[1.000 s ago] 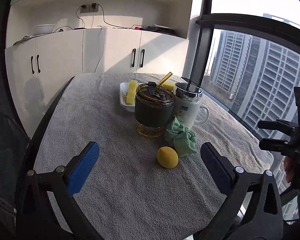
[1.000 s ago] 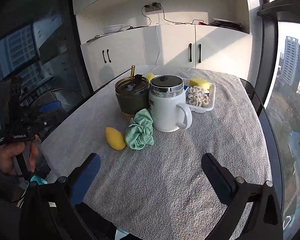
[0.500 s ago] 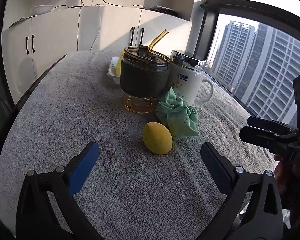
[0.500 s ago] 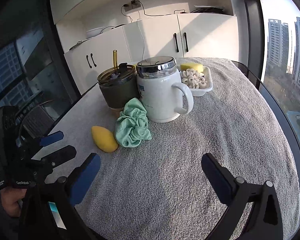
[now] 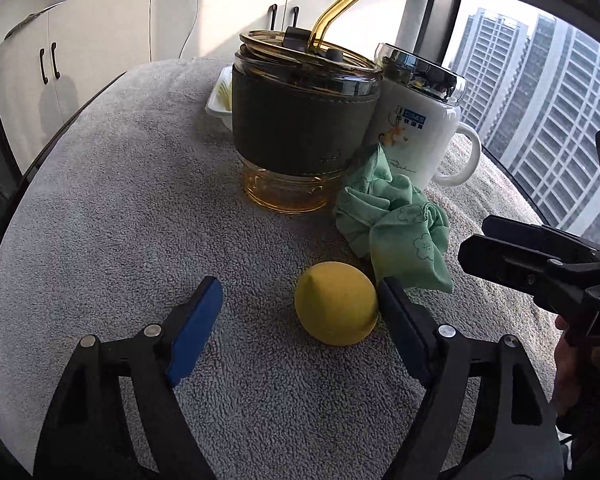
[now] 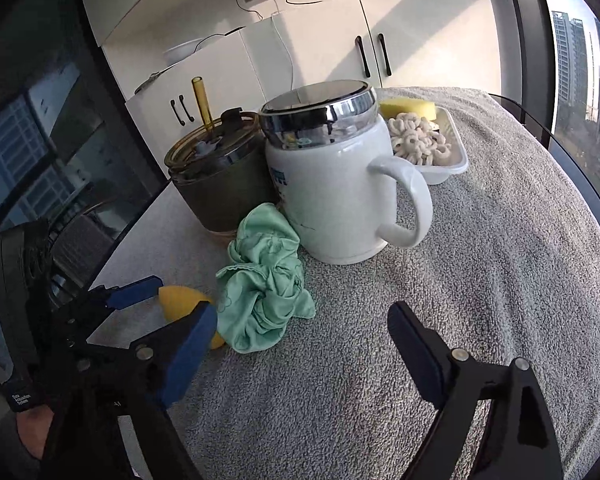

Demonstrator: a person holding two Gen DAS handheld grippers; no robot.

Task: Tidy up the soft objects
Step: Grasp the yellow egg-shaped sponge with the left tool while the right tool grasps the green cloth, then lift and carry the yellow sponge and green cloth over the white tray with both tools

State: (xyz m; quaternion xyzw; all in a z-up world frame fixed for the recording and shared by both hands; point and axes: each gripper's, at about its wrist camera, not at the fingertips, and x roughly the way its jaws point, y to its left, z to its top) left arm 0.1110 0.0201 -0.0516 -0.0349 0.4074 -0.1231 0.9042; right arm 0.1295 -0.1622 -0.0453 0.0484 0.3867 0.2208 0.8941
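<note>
Though printed blue, white mug (image 5: 414, 136) label unreadable.

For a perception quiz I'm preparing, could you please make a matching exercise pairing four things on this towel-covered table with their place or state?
Things:
1. yellow lemon-shaped soft toy
2. crumpled green cloth
3. white ceramic mug with chrome lid
4. pale ring-shaped pieces

Places or states:
A. lying in the white tray
B. bunched against the mug's base
C. between the open left gripper fingers
D. upright beside the dark-sleeved amber glass tumbler

Pairs: 1-C, 2-B, 3-D, 4-A
</note>
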